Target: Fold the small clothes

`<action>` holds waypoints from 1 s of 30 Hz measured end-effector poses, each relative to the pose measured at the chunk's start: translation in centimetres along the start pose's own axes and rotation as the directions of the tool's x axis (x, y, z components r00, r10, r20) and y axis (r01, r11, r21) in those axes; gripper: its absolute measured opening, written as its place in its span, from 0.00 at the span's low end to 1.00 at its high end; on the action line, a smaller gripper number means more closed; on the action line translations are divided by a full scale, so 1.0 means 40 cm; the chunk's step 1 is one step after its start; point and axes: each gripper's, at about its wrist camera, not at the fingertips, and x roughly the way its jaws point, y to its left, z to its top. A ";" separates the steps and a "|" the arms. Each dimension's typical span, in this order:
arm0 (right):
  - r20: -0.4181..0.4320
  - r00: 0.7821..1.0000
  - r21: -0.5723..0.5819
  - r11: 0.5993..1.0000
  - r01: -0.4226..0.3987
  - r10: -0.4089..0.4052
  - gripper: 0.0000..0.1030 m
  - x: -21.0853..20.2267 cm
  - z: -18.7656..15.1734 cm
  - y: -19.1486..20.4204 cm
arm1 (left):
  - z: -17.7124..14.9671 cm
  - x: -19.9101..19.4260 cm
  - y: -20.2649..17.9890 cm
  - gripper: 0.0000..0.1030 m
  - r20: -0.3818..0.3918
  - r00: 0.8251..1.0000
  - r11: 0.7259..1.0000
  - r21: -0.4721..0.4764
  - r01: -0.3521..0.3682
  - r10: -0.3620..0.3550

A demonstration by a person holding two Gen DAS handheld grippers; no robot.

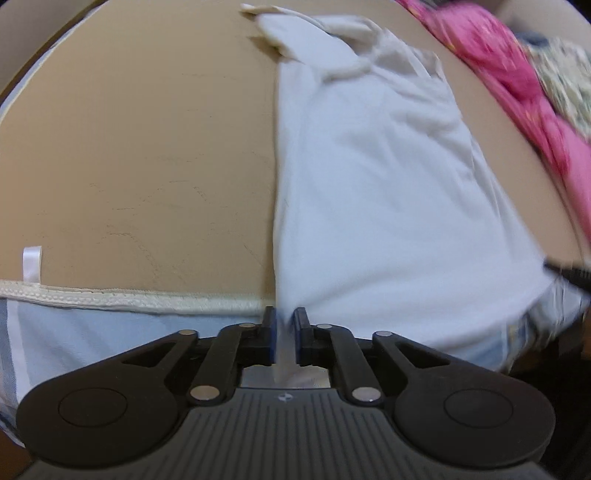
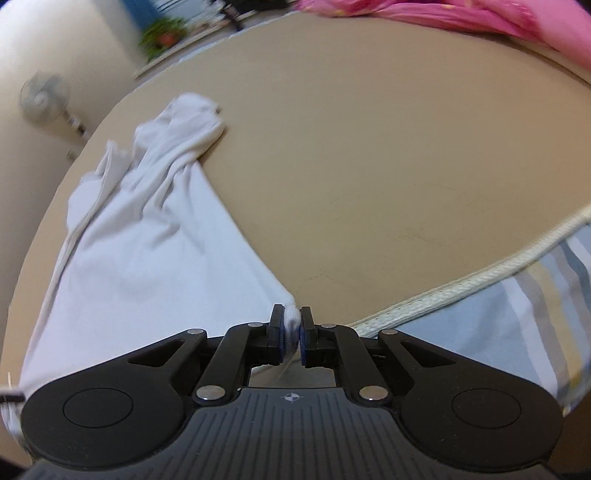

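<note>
A white garment (image 1: 388, 192) lies stretched over the tan mattress top (image 1: 140, 140), its crumpled sleeve and neck end at the far side. In the left wrist view its straight left edge runs down into my left gripper (image 1: 285, 332), whose blue pads pinch the hem. The right wrist view shows the same garment (image 2: 147, 251) to the left, with a bunched sleeve (image 2: 184, 122) at the far end. My right gripper (image 2: 292, 332) is shut on a bunched corner of the cloth. The fabric is taut toward both grippers.
The mattress's cream piped edge (image 1: 129, 299) runs along the near side, above a blue striped sheet (image 2: 517, 295). A pink patterned cloth (image 1: 517, 74) lies at the far right. A standing fan (image 2: 44, 96) and a plant (image 2: 162, 33) are beyond the bed.
</note>
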 end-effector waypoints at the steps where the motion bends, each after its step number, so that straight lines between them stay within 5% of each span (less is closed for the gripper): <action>1: -0.006 1.000 0.004 1.000 0.009 -0.009 0.11 0.006 0.001 -0.003 | 0.009 0.002 0.005 0.29 0.003 1.000 1.000 -0.028 -0.001 0.002; 2: -0.009 1.000 0.013 1.000 0.012 -0.012 0.21 0.016 0.007 -0.004 | 0.015 0.005 0.012 0.41 0.003 1.000 0.999 -0.054 -0.001 0.001; 3: -0.011 1.000 0.020 1.000 0.015 -0.015 0.32 0.025 0.009 0.018 | 0.024 0.008 0.014 0.42 0.000 1.000 0.997 -0.071 -0.001 0.001; 10: -0.092 0.992 -0.090 0.993 0.081 -0.089 0.35 0.101 -0.018 0.051 | 0.015 0.086 -0.029 0.42 -0.104 0.994 0.999 -0.023 -0.043 0.041; 11: -0.089 0.990 -0.112 0.989 0.097 -0.107 0.35 0.103 -0.023 0.053 | 0.013 0.098 -0.037 0.36 -0.116 0.992 0.999 -0.013 -0.052 0.050; 12: -0.085 0.990 -0.127 0.986 0.103 -0.115 0.35 0.102 -0.027 0.056 | 0.009 0.105 -0.045 0.20 -0.121 0.991 0.999 0.004 -0.054 0.054; 14: -0.079 0.990 -0.142 0.984 0.109 -0.121 0.33 0.101 -0.030 0.061 | 0.004 0.105 -0.064 0.09 -0.104 0.993 0.997 0.039 -0.059 0.063; 17: -0.075 0.989 -0.149 0.982 0.118 -0.131 0.29 0.099 -0.033 0.060 | -0.011 0.076 -0.077 0.06 -0.051 0.996 0.995 0.081 -0.063 0.067; 19: -0.071 0.988 -0.153 0.980 0.128 -0.140 0.08 0.102 -0.035 0.060 | -0.015 0.049 -0.079 0.05 -0.002 0.999 0.996 0.077 -0.040 0.040; 22: -0.050 0.995 -0.120 0.990 0.077 -0.083 0.05 0.079 -0.032 0.049 | -0.016 -0.008 -0.072 0.05 0.082 0.996 0.998 0.056 0.016 -0.021; 25: 0.100 0.993 0.040 0.997 -0.063 0.059 0.04 -0.040 0.001 0.005 | -0.027 -0.103 -0.049 0.05 0.210 0.965 0.987 0.009 0.161 -0.160; 28: 0.294 0.928 0.200 0.935 -0.293 0.228 0.04 -0.199 0.023 -0.055 | -0.049 -0.185 0.003 0.05 0.342 0.901 0.955 -0.035 0.296 -0.267; 29: 0.321 0.915 0.246 0.912 -0.329 0.244 0.04 -0.225 0.023 -0.071 | -0.048 -0.188 0.013 0.05 0.348 0.897 0.951 -0.046 0.305 -0.271; 30: 0.323 0.915 0.280 0.899 -0.335 0.241 0.04 -0.242 0.024 -0.081 | -0.040 -0.171 0.017 0.05 0.318 0.914 0.957 -0.060 0.283 -0.251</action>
